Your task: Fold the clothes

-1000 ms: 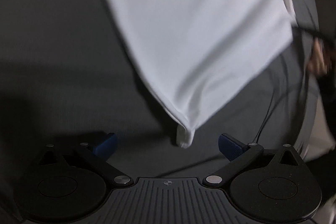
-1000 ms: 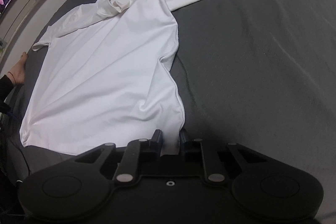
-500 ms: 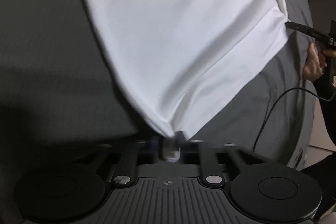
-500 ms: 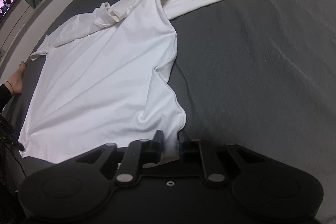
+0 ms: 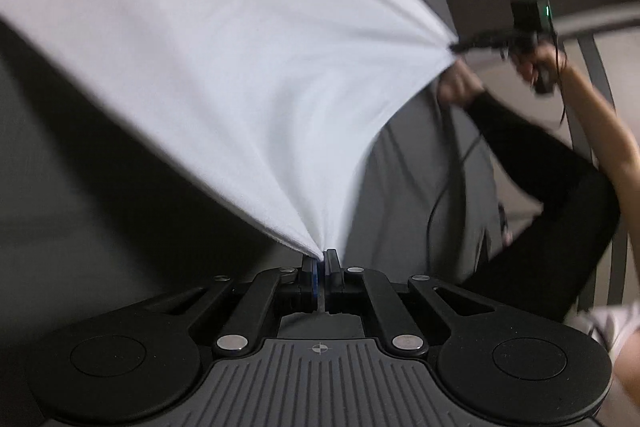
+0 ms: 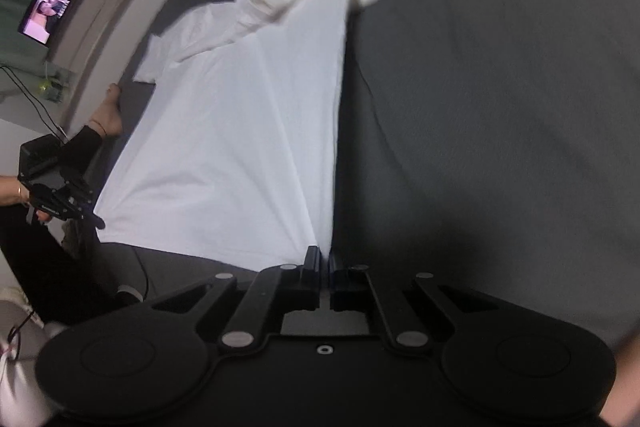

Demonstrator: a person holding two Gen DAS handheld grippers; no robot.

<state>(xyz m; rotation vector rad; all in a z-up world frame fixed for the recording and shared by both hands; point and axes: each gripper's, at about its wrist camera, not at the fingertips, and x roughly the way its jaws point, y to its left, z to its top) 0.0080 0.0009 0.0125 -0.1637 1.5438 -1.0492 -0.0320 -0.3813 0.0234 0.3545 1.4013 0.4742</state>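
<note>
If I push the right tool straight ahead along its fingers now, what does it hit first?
The white shirt itself: the right tool is shut on its hem corner, and the cloth stretches directly ahead. Beyond it probably lies the grey bed surface; depth is unclear.

Ahead of the right gripper's [image 6: 325,259] closed fingers, the white cotton shirt [image 6: 240,131] stretches taut up and leftward, filling that side. To the right of those fingers the dark grey bedcover [image 6: 500,107] lies bare and open. Beyond the left gripper's [image 5: 321,259] fingers the same shirt [image 5: 224,67] blocks the way ahead; a thin black cable [image 5: 444,187] hangs to their right, where the grey cover is otherwise free.
</note>
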